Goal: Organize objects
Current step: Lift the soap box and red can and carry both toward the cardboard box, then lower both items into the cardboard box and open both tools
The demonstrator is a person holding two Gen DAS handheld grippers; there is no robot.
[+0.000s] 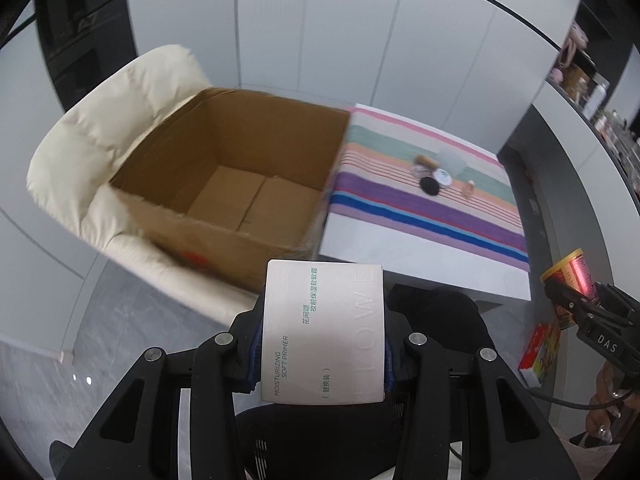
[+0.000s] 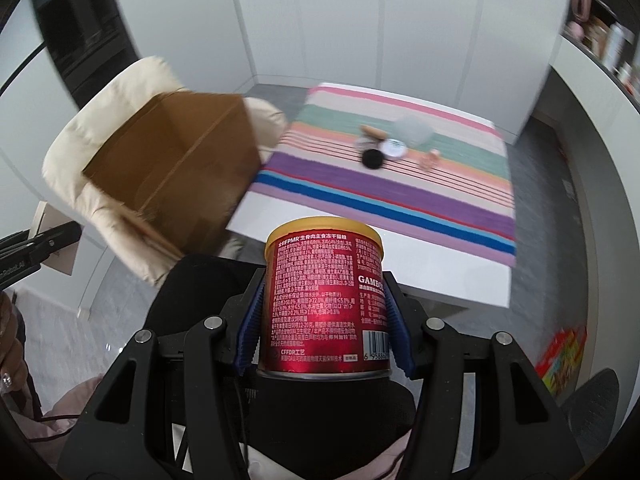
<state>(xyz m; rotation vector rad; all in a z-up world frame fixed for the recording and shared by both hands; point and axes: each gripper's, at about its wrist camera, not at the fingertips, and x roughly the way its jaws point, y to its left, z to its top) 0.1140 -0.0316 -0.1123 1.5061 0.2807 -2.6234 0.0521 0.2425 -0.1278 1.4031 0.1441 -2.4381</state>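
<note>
Left gripper clamps a pale box printed "MOISTURIZING SOFT PRIMER". Right gripper clamps a red can reading "FPMR", "GAMBO…". Both are held above a black chair. Open cardboard carton sits on a cream armchair, beside a striped-cloth table with small jars.

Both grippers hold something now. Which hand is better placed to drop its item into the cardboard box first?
Probably the left. Its gripper holds the primer box just short of the open cardboard box, almost in line with it. The right gripper with the red can is beside the striped table, with the box off to its left.
</note>
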